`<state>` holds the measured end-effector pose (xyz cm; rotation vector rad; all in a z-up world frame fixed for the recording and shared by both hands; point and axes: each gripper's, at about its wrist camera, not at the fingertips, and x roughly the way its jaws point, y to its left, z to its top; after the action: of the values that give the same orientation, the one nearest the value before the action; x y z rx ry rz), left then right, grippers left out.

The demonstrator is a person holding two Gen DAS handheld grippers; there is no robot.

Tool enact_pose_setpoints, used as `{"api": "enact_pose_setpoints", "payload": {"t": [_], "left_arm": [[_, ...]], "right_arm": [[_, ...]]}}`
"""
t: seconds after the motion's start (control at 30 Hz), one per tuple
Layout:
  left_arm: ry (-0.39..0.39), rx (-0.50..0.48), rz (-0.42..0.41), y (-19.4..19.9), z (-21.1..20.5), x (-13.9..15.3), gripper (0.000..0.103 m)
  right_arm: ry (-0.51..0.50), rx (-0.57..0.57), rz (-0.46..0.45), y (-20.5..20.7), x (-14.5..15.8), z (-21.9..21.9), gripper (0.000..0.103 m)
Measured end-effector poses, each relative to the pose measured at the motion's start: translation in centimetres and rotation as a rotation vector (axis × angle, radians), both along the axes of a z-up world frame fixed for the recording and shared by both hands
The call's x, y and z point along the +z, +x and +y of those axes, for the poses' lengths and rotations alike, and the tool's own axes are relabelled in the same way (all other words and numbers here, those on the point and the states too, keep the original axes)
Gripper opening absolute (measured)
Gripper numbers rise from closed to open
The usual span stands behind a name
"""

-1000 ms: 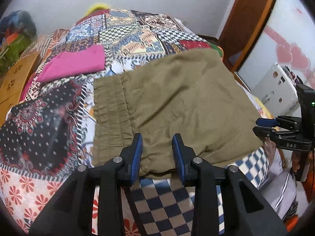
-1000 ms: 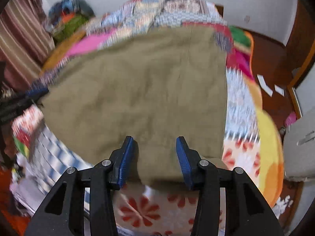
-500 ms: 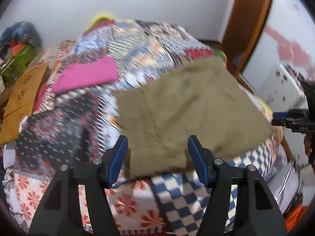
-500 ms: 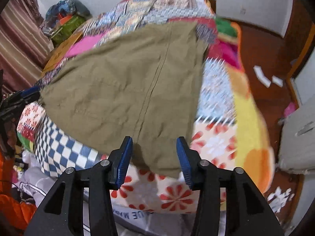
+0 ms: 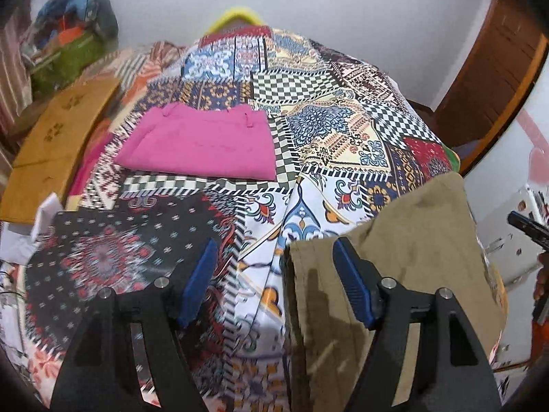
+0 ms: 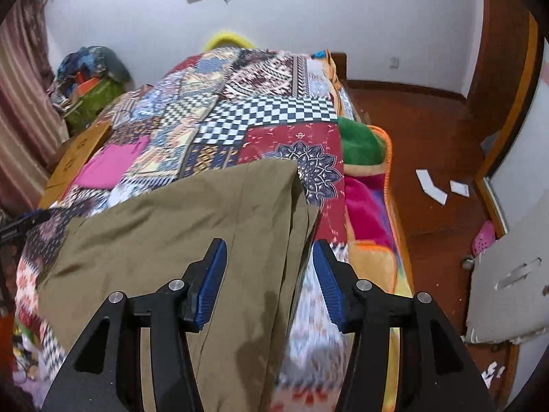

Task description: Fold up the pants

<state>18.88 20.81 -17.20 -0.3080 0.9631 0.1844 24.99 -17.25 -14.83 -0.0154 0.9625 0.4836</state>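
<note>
A: Presently, what is seen of the olive pants [image 6: 178, 226]?

B: They are laid folded on the patchwork bedspread [image 5: 308, 110], at the near edge of the bed. In the right wrist view they fill the frame from 9 o'clock through the centre, with stacked layers showing at their right edge. In the left wrist view they are found at 4 o'clock, hanging slightly over the bed edge.

A: And the grippers?

B: The left gripper [image 5: 276, 283] is held with its jaws wide apart and nothing between them; only bedspread is seen in the gap, and the pants' edge lies by the right-hand finger. The right gripper [image 6: 269, 283] is parted moderately, its jaws having just been opening; the pants' layered edge is seen in the gap, but no pad is pressed on it. The left jaws have also just been opening.

A: Which step is judged to be in hand?

B: A fold appears to have been laid down and released. A folded pink garment [image 5: 199, 144] is already set at 11 o'clock in the left view.

A: What is called for next?

B: Probably one more fold, or the bundle being carried beside the pink one. Either way, all layers would need to be pinched together.
</note>
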Motion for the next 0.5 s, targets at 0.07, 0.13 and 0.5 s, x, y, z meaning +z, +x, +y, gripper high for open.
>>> {"api": "enact_pose_setpoints", "payload": {"t": [0.07, 0.13, 0.5], "left_arm": [[-0.023, 0.002, 0.011, 1.0, 0.2, -0.8, 0.070], [-0.054, 0.001, 0.035, 2.0, 0.5, -2.0, 0.070], [-0.225, -0.035, 0.138, 4.5, -0.3, -6.5, 0.070]], "right_arm": [[0.002, 0.000, 0.018, 1.7, -0.8, 0.5, 0.049], [-0.009, -0.001, 0.019, 2.7, -1.0, 0.6, 0.049], [-0.015, 0.027, 0.065, 7.6, -3.5, 2.4, 0.054]]}}
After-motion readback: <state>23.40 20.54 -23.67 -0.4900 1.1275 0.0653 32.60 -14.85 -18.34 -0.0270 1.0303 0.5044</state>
